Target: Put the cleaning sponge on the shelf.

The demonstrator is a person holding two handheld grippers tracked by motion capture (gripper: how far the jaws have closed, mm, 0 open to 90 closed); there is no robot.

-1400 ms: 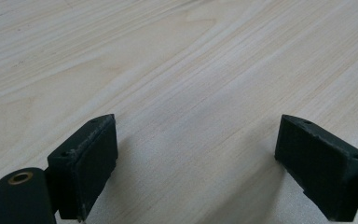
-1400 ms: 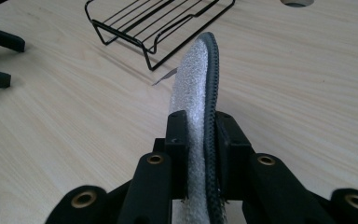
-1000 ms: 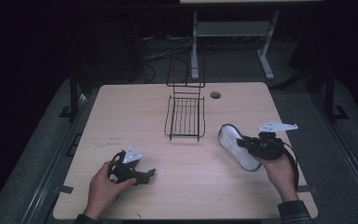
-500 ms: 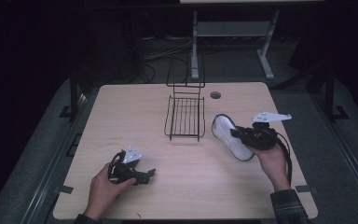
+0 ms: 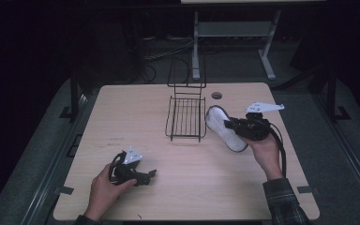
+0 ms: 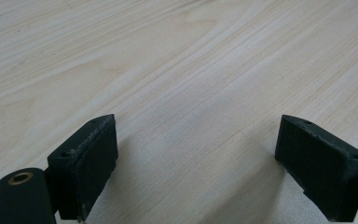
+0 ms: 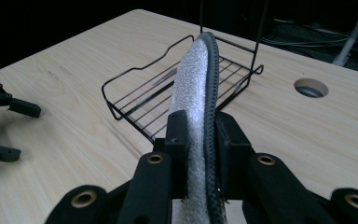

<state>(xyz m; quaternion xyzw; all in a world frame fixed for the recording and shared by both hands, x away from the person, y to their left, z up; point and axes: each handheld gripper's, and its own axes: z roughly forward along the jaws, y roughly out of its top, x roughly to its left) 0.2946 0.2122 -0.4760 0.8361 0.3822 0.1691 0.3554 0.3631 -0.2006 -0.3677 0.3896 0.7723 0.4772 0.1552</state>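
Note:
A white slipper sole with a black rim is held on edge above the table, just right of the black wire rack. My right gripper is shut on it. In the right gripper view the sole stands pinched between the two black jaws and points at the wire rack. My left gripper rests low on the table at the front left, open. In the left gripper view its pads stand wide apart over bare wood, with nothing between them.
The wire rack has a tall upright back toward the far edge. A round cable hole sits in the wooden table behind the slipper. Beyond the table are a white stand and cables on a dark floor.
My right gripper has carried the slipper sole to the left and a little farther away, closer to the wire rack. The left gripper has stayed in place.

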